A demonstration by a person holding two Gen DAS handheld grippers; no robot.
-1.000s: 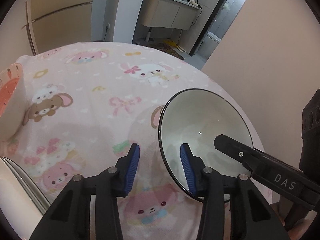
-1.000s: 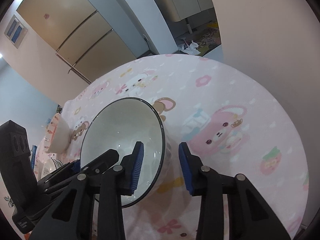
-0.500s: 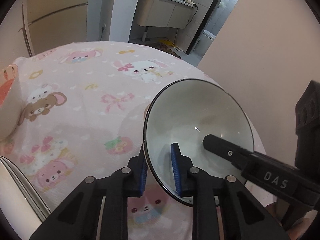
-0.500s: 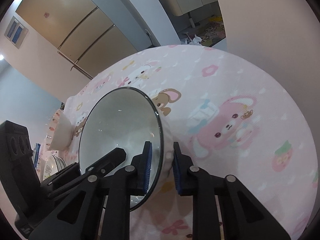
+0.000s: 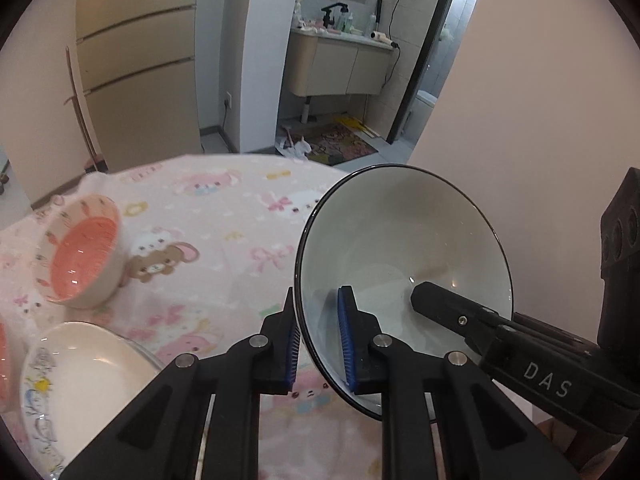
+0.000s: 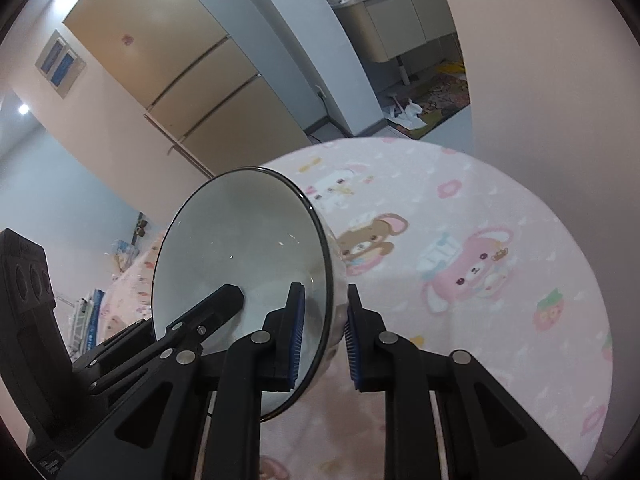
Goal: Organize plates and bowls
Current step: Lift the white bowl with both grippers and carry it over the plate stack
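Note:
A white bowl with a thin black rim [image 5: 404, 248] is held up off the table, tilted, by both grippers. My left gripper [image 5: 320, 340] is shut on its left rim, one blue pad inside and one outside. My right gripper [image 6: 324, 336] is shut on the opposite rim of the same bowl [image 6: 240, 260]. A small bowl with an orange inside [image 5: 80, 252] stands on the table at the left. A white plate with a drawn pattern [image 5: 88, 384] sits at the lower left.
The round table has a pink cartoon tablecloth [image 6: 480, 240]. A beige wall [image 5: 540, 120] stands close on the right. A fridge [image 6: 180, 60] and a washroom doorway [image 5: 360, 80] lie beyond the table.
Both grippers closed on the white bowl's rim and lifted it off the table. The left view rose, bringing the orange bowl and the white plate into sight.

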